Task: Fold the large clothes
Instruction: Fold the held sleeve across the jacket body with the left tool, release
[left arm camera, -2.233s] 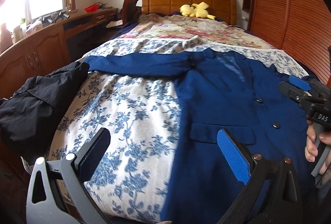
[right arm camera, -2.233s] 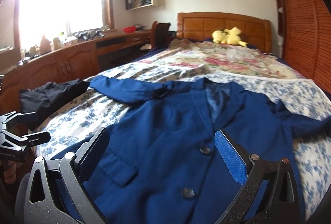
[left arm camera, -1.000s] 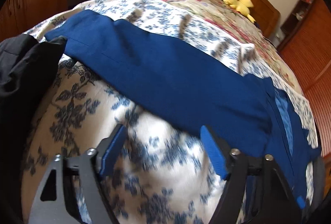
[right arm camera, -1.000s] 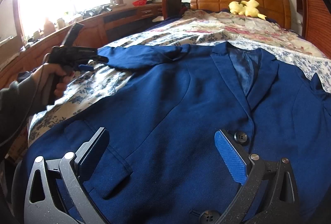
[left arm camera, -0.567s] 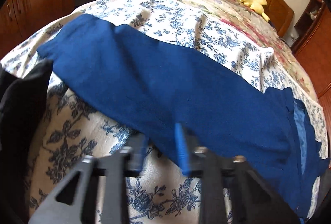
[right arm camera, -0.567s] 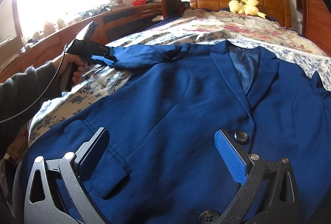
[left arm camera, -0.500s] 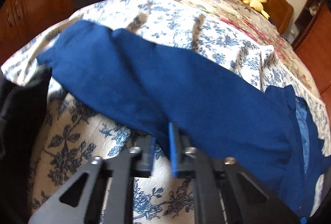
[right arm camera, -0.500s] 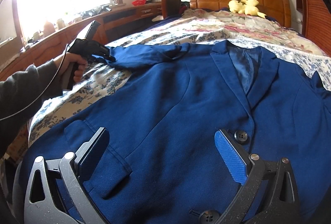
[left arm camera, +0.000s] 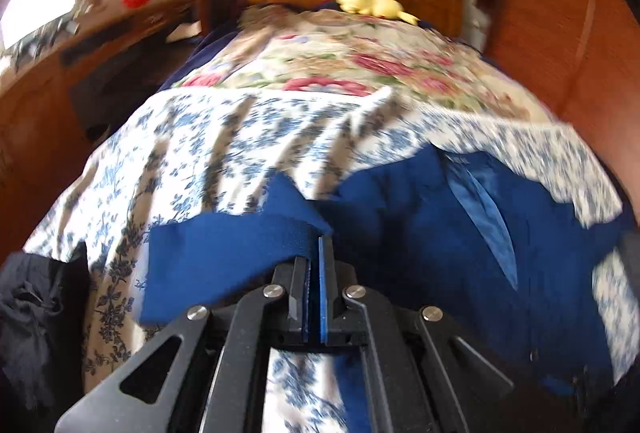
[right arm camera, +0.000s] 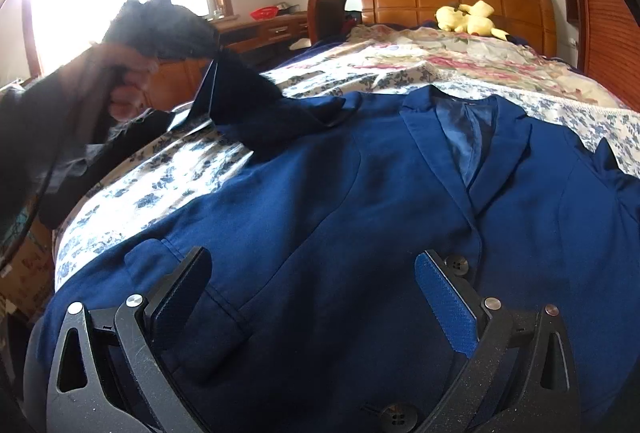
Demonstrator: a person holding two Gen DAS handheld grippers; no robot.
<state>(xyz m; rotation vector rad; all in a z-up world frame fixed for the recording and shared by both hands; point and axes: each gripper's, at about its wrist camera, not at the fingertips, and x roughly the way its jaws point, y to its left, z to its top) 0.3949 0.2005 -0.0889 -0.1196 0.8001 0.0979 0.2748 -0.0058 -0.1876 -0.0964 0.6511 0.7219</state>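
No writing is legible. The left gripper point(left arm camera: 314, 253) has its jaws pressed together on the jacket's sleeve point(left arm camera: 224, 249), lifted off the bedspread point(left arm camera: 224, 137); a second ago they were spread above it. The right gripper point(right arm camera: 312, 297) is spread wide over the jacket point(right arm camera: 360, 213), which lies flat on the bed's near end.

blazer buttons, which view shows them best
The right wrist view: two dark buttons sit sharp on the blue blazer between the open right gripper. The left wrist view is blurred; the blazer's front shows there, its buttons barely.
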